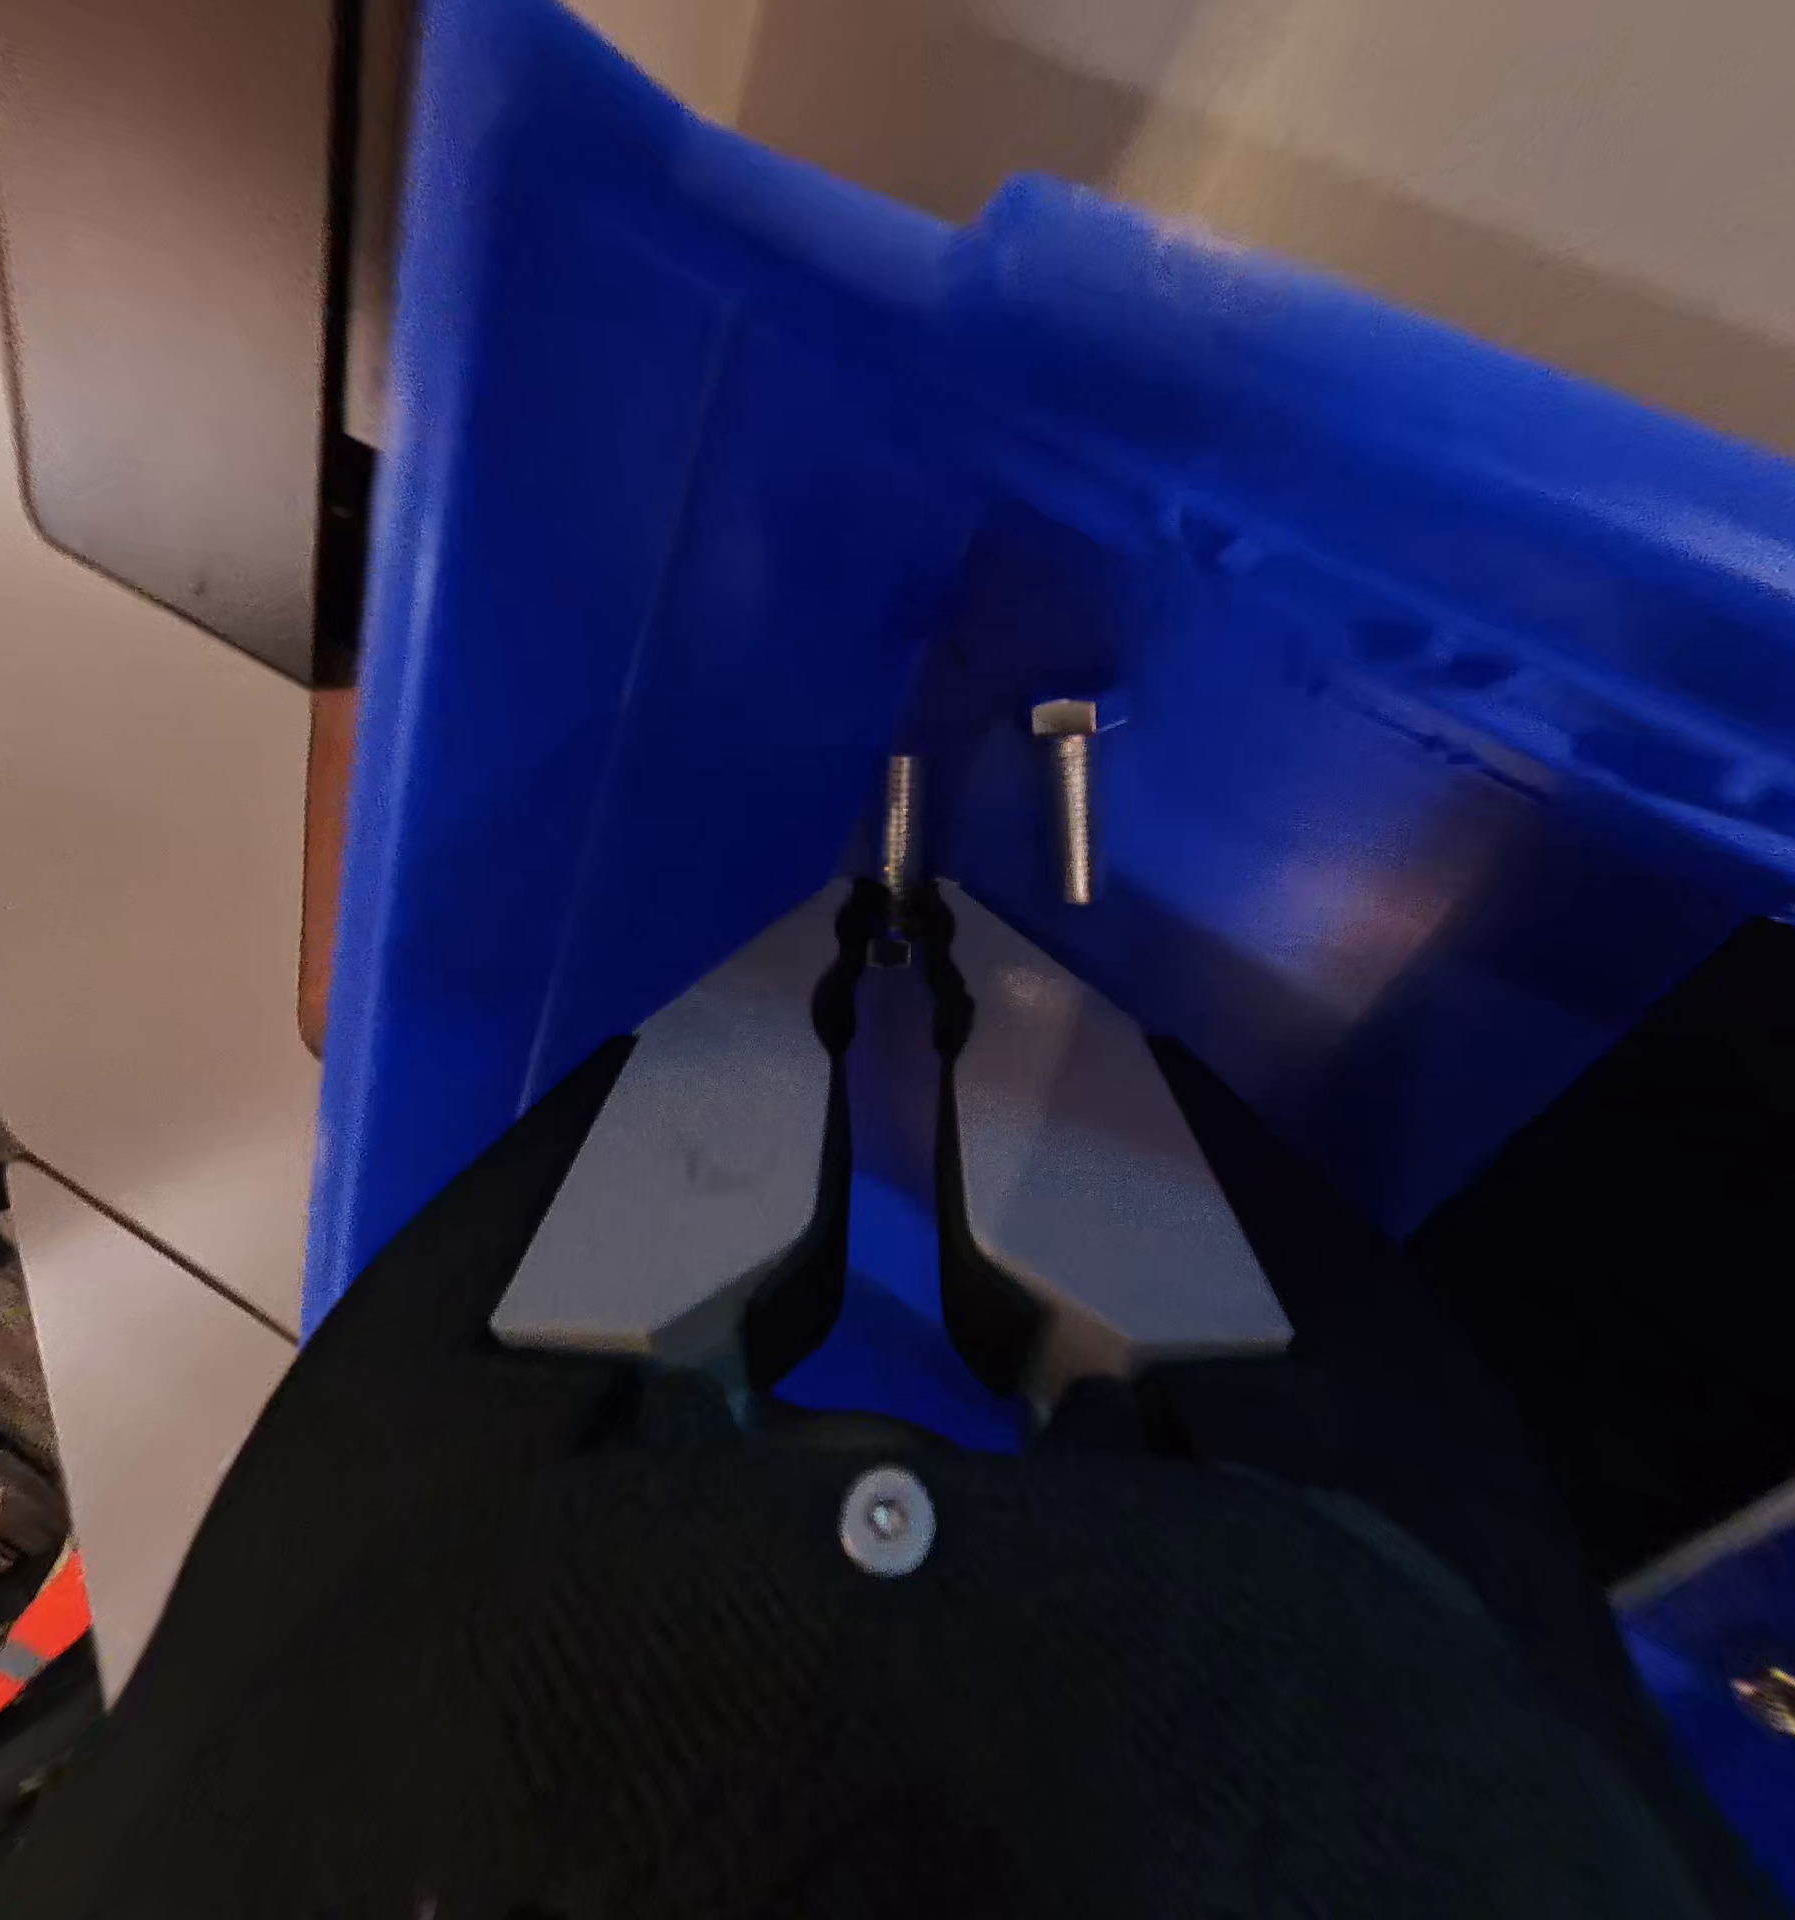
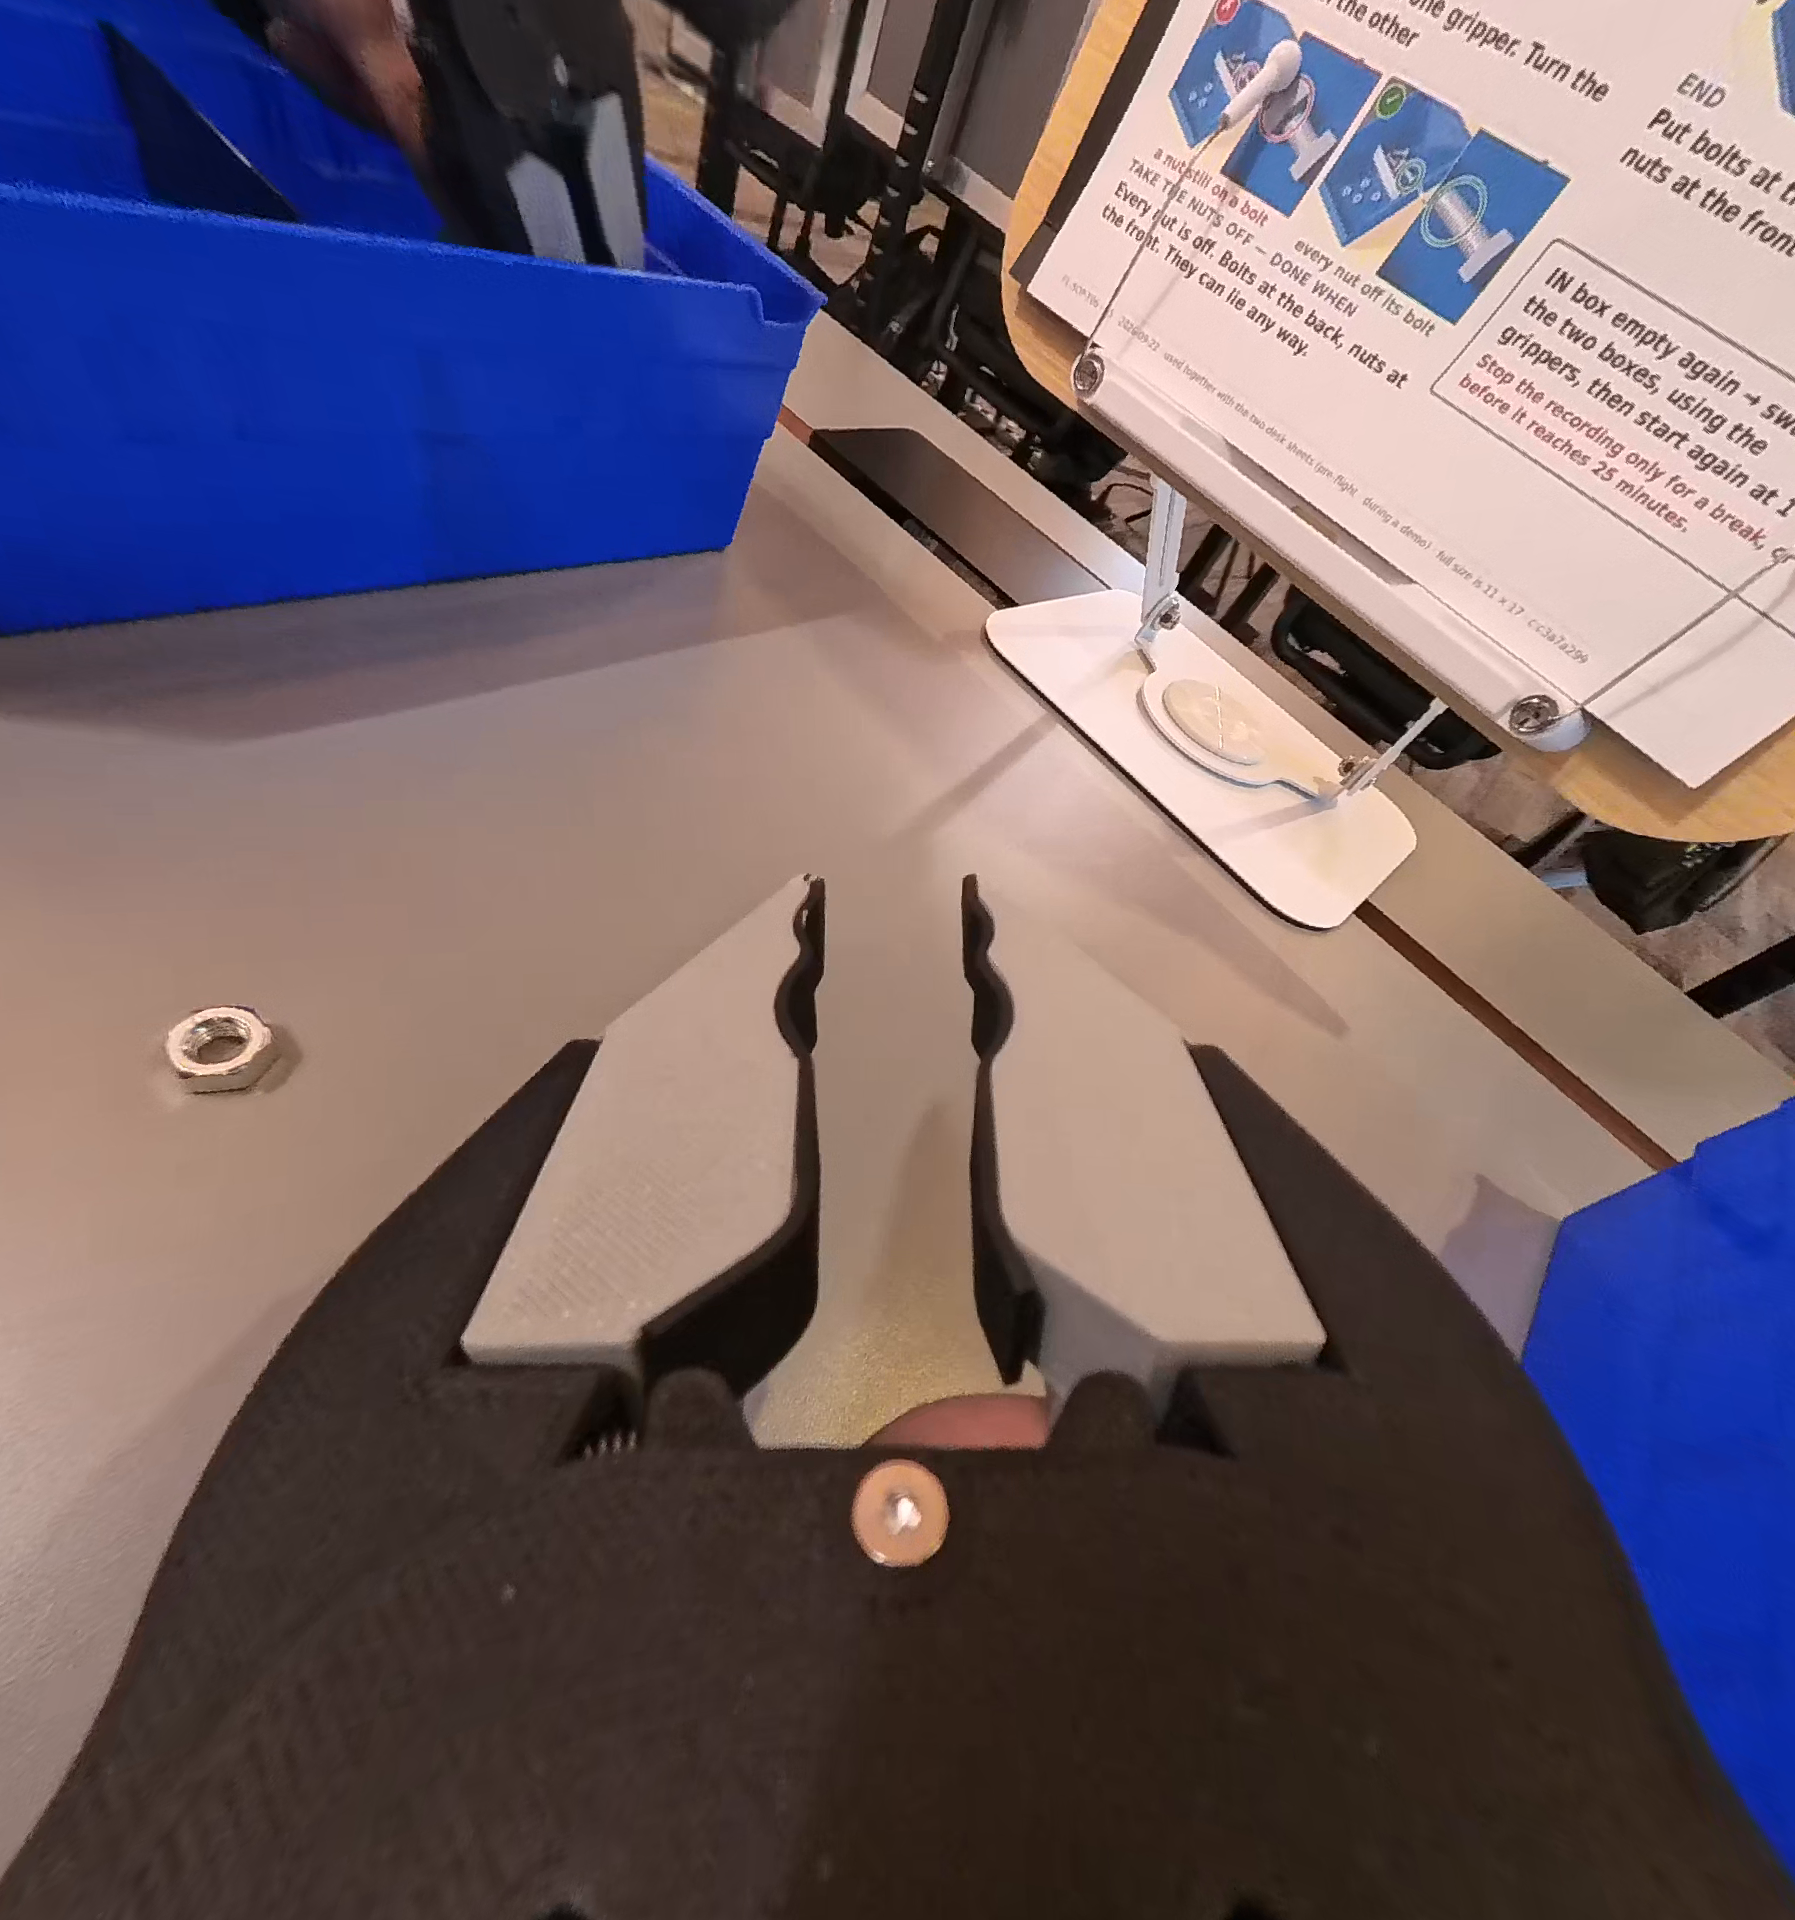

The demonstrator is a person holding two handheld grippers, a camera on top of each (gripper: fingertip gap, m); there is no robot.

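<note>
My left gripper [image 1: 895, 914] is inside a blue bin [image 1: 581, 623], shut on a silver bolt [image 1: 900, 821] by its head end, with the threaded shank pointing forward toward the bin's corner. A second silver bolt [image 1: 1072, 800] lies on the bin floor just to the right of it. My right gripper [image 2: 891, 894] is open and empty, low over the grey table [image 2: 457, 831]. A silver hex nut [image 2: 228, 1047] lies on the table to its left. The left gripper [image 2: 560, 208] also shows far off in the right wrist view, reaching into the blue bin [image 2: 353, 416].
A white stand [image 2: 1225, 769] holding an instruction sheet [image 2: 1495, 343] stands at the table's far right edge. Another blue bin [image 2: 1703, 1507] is at the right. A black divider [image 1: 1651, 1195] crosses the bin, with a nut [image 1: 1786, 1704] behind it. My hands' fingertips stand some 30 centimetres from each other. The silver hex nut [image 2: 228, 1047] lies some 12 centimetres from my right tips, 30 centimetres from my left tips.
</note>
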